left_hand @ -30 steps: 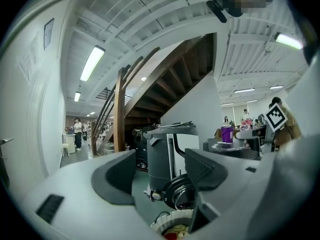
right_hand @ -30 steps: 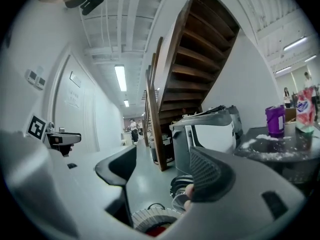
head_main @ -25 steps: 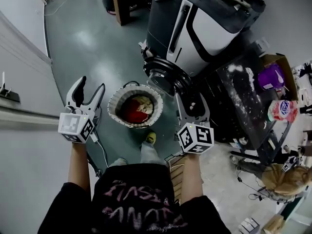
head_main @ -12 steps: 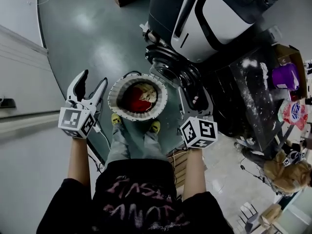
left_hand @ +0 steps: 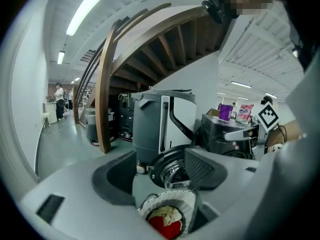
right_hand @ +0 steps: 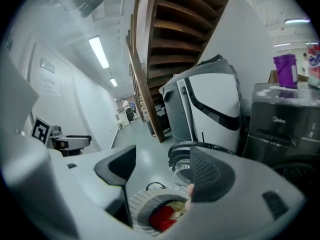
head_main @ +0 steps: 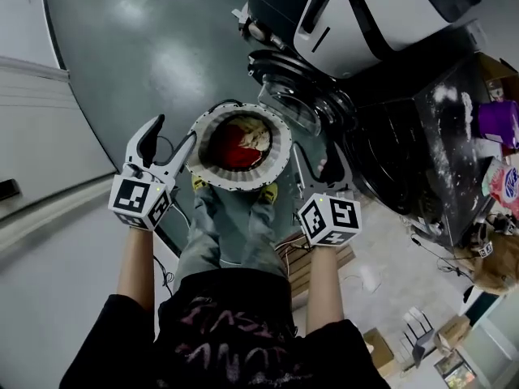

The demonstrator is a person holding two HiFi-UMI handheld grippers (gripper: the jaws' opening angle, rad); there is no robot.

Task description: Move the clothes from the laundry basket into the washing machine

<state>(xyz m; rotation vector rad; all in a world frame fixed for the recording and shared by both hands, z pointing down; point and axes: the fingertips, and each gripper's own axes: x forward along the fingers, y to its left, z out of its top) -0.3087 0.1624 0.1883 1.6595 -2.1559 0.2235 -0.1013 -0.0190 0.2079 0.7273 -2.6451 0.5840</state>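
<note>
clothes (head_main: pixel 235 146): red-and-pale heap in laundry basket (head_main: pixel 243 183), frame centre, on floor | left claw (head_main: pixel 174 132), right claw (right_hand: pixel 164 164): both spread, empty | we judge it soft, light, floppy; we'd pinch a top fold

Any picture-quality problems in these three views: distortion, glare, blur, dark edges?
Head view: strong fisheye bend, glare patches on the floor, dim overall, basket sharp. Left gripper view: round black vignette, a bright ceiling light, and the near jaws are soft. Right gripper view: same vignette, stairs bowed, background clear.
</note>
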